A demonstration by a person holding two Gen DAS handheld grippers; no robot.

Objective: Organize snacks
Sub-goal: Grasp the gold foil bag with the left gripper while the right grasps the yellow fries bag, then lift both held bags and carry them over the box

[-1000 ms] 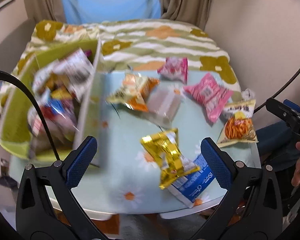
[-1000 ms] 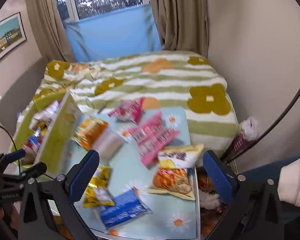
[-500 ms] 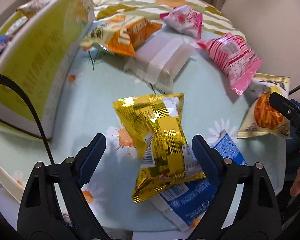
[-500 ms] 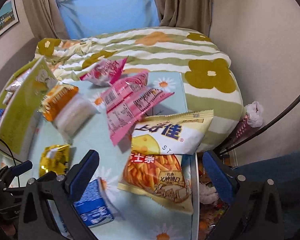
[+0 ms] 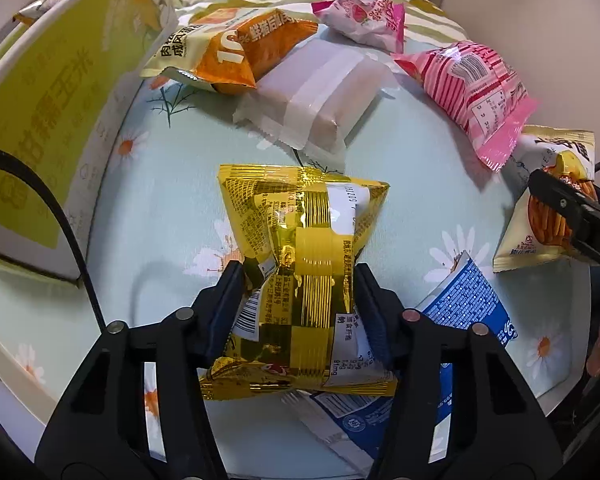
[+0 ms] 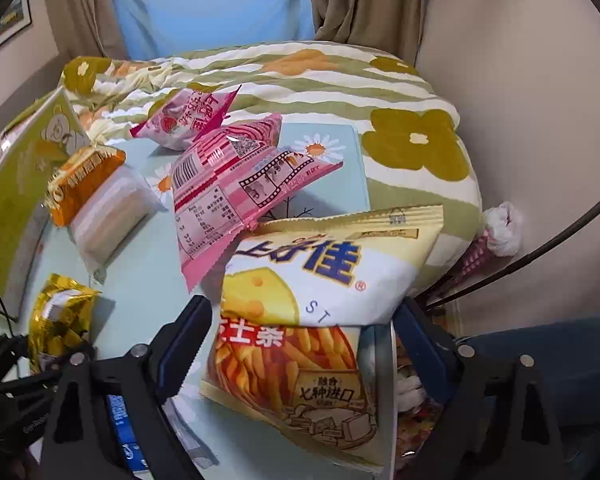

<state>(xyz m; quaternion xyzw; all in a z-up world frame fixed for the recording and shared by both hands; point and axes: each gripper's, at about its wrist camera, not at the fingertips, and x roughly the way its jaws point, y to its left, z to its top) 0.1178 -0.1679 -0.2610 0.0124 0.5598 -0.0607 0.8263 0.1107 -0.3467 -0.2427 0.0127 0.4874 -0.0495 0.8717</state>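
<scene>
Your left hand-held gripper (image 5: 298,308) has just closed on the gold packet (image 5: 300,264), pads pinching its waist, low in the frame's centre on the counter (image 5: 172,200), over a blue packet (image 5: 464,304). Your right hand-held gripper (image 6: 300,332) has been closing but stands wide, its fingers either side of the cheese-stick bag (image 6: 300,344), not pressing it, at the counter's lower right edge.

The foil packet (image 5: 300,276) is being pinched between the left gripper (image 5: 300,304) pads, overlapping a flat packet (image 5: 456,312) lying to its right. Ahead, a wrapped bar (image 5: 320,92) is lying. The cheese-stick bag (image 6: 300,344) is being straddled by the right gripper (image 6: 300,344).
</scene>
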